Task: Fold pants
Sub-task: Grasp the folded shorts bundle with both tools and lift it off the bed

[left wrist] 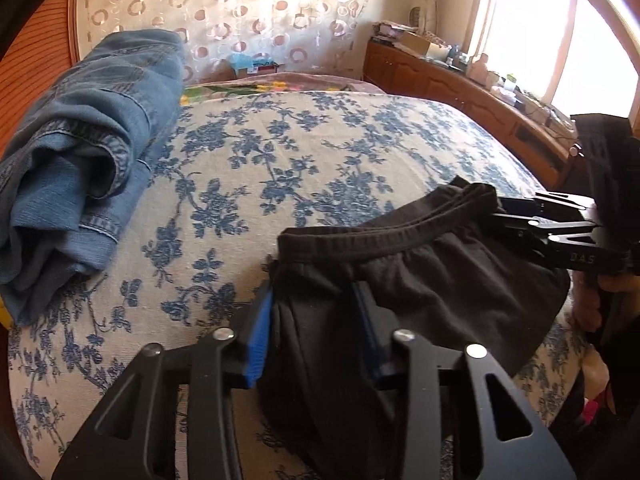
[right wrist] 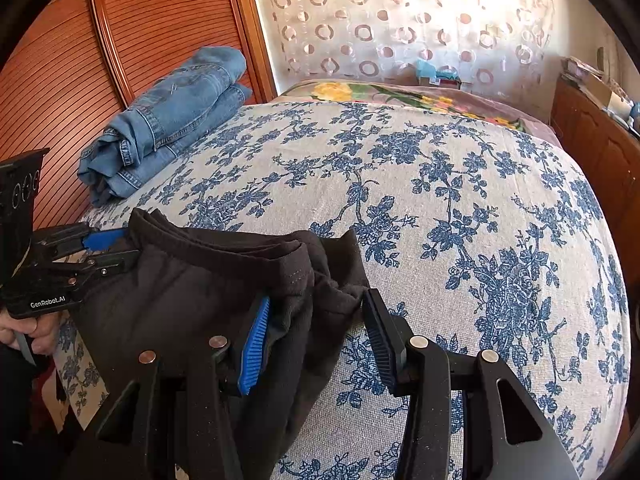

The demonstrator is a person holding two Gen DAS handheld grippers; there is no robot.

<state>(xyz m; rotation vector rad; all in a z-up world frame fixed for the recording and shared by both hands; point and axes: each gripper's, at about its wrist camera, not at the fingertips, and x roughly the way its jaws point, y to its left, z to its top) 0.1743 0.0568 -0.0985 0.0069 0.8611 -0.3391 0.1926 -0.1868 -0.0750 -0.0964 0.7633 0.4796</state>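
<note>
Black sweatpants waistband's bunched between both my grippers, left clamped on, right's grip unclear, so next I'm spreading them toward 12 o'clock on the bedspread.

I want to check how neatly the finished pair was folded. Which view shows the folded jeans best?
The right wrist view: the jeans lie whole against the wooden headboard, both stacked folds visible. The left wrist view shows the jeans closer and larger, but warped at the picture's edge and cut off at the left.
</note>
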